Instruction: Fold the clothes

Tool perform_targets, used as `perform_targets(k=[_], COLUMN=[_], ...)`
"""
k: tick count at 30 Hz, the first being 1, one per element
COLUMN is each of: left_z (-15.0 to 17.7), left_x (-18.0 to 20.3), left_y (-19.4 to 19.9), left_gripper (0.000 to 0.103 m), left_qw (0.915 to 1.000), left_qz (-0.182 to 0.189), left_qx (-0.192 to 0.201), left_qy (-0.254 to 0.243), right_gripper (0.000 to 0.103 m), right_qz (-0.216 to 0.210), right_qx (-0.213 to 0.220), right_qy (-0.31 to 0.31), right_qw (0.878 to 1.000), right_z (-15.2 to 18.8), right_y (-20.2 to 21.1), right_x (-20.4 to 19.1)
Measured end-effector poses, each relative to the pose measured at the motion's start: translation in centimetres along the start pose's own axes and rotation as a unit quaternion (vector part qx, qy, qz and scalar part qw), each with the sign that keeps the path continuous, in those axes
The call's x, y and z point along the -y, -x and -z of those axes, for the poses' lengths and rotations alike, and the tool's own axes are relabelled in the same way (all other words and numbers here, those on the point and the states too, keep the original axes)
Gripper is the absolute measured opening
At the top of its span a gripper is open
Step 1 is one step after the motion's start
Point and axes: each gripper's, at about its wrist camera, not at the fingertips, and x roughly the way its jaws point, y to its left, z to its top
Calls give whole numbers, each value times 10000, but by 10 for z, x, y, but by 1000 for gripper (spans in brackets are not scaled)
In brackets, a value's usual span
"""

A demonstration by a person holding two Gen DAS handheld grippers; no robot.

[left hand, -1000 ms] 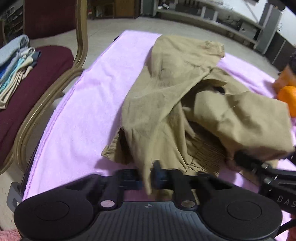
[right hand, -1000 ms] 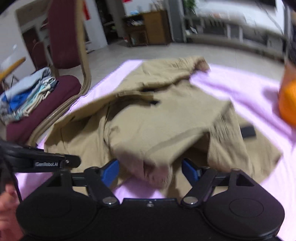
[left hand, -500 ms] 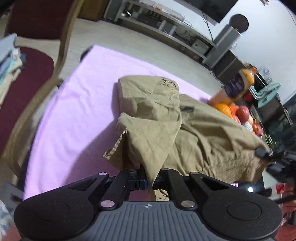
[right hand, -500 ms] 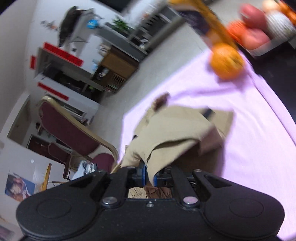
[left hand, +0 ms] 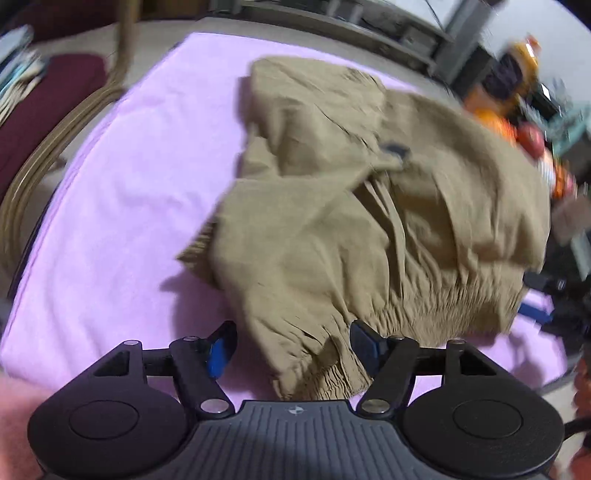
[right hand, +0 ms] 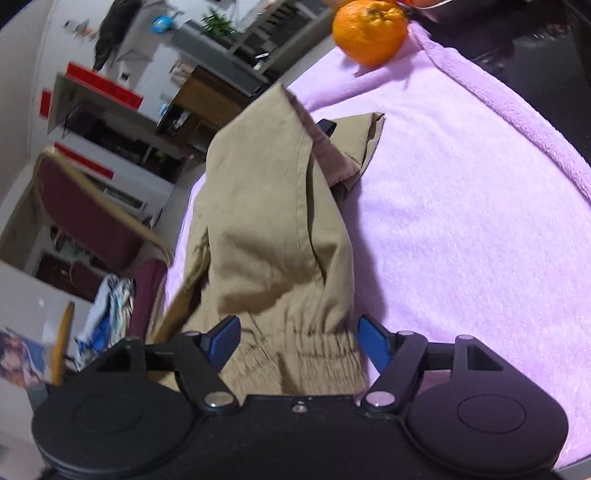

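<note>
A pair of khaki trousers (left hand: 354, 206) with an elastic waistband lies rumpled on the pink blanket (left hand: 122, 206). My left gripper (left hand: 291, 345) is open, its jaws wide apart, with the gathered waistband lying loose between them. In the right wrist view the same trousers (right hand: 266, 236) stretch away from my right gripper (right hand: 299, 341), which is also open with the waistband between its blue fingers (right hand: 373, 343). The right gripper also shows at the right edge of the left wrist view (left hand: 554, 306).
An orange (right hand: 369, 29) sits on the blanket's far end, with more fruit and a bottle (left hand: 517, 74) beside it. A maroon chair (left hand: 40, 122) with a gold frame stands to the left, holding a stack of folded clothes (right hand: 110, 314). The blanket's edge (right hand: 535, 122) drops off to the right.
Both grippers were shut on the trousers and holding them up half a second ago. Both have now opened and the trousers have dropped onto the blanket, spread wider.
</note>
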Motion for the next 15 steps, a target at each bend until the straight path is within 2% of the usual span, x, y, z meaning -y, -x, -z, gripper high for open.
perform_targets(k=[2,6,7,8,9,10,11,13,15], left_z=[0,3,3,3,2,1,-1,-7,-22], left_x=[7,8,7,5,5,4,3,1,-3], left_y=[-13,-17,-19,-20,-20,-18,-17,-12,1], left_gripper=[65,64,59,47,36,16,10,7,6], left_qw=[9996,9993,9994,9995,9995,9994,9994,9987,9940], left_qz=[-135,-102,-73,-5,87,189,272,484,982], left_qx=[-23,77,73,71,72,32,-25,-154,-321], left_qy=[-255,-340,-328,-317,-305,-275,-216,-54,354], right_gripper=[70,70,65,47,34,20,14,12,12], right_qz=[-40,-114,-113,-113,-113,-112,-147,-216,-286], right_qx=[81,265,219,174,128,83,96,122,149], right_qy=[141,394,419,444,469,494,439,330,221], right_qw=[9999,9988,9988,9988,9988,9987,9989,9991,9992], right_z=[6,14,16,18,19,21,18,13,7], right_y=[-2,-8,-11,-14,-17,-20,-14,-2,10], right_x=[4,9,9,8,7,6,-2,-20,-38])
